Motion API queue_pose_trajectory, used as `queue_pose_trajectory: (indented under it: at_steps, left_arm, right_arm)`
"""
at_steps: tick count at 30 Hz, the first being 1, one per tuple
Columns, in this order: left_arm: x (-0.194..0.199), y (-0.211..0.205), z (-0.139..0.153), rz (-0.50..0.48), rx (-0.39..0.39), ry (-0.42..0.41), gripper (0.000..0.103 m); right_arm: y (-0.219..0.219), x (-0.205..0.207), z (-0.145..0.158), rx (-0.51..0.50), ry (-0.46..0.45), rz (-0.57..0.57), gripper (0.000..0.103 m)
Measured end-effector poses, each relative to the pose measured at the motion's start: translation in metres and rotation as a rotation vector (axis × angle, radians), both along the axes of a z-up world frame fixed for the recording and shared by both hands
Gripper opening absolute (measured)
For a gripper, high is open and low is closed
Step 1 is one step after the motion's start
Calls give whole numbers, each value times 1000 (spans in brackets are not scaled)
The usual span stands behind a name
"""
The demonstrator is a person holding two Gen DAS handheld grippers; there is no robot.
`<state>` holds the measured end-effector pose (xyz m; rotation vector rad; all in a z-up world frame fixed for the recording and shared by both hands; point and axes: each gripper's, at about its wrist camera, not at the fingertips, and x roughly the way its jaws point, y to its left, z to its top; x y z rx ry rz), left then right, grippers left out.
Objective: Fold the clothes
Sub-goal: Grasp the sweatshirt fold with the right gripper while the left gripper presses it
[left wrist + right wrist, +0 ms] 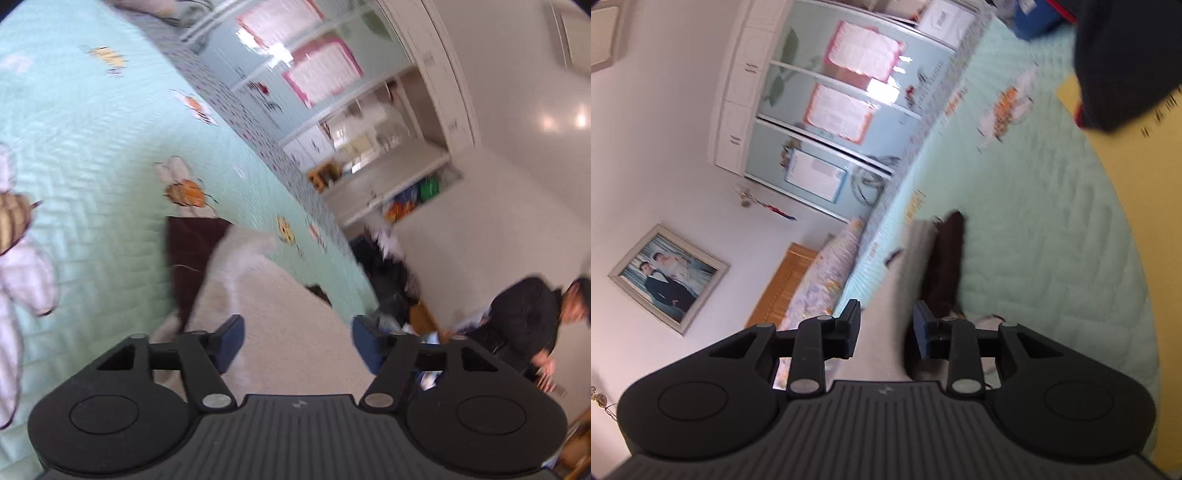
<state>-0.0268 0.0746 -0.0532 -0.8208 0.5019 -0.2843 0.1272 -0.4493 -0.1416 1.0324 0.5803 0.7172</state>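
Note:
A cream garment (266, 295) with a dark brown part (192, 251) lies on the mint green quilt (92, 129), which is printed with bees and flowers. My left gripper (297, 343) hovers just above the cream cloth, open wide, its blue pads clear of the fabric. In the right wrist view the same cream garment (886, 295) runs as a narrow strip away from me, with the brown part (945, 258) beside it. My right gripper (885, 332) is open, the cream strip passing between its pads without being pinched. The picture is motion-blurred.
A wardrobe with glass sliding doors (295, 74) stands beyond the bed. A person in black (524, 317) bends at the right, near a pile of clothes (388, 277). A dark garment (1126, 55) and a yellow sheet (1145, 184) lie at the quilt's edge. Pillows (827, 266) sit by the headboard.

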Motion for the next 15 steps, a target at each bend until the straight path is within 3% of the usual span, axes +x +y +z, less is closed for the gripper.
queue_pose_trajectory:
  at_steps: [3,6,8,11,13,15]
  left_arm:
    - [41,-26,12,-80,89,51,76]
    - [83,-33,6,-118,44,71,80]
    - [108,-18,-7,-28,-5,122,80]
    - [114,27,-28,205,-62,184,78]
    - [95,46,-34,276,-167,142,78]
    - [78,51,-33,273,-225,80,84]
  right_arm:
    - [12,3,11,21,-45,25,51]
    - [29,10,16,16,-69,70,52]
    - [37,12,16,5,-70,88,52]
    - [43,14,12,-13,-63,92,52]
    - [40,13,10,-15,-57,86,53]
    - [37,13,7,-17,-52,80,53]
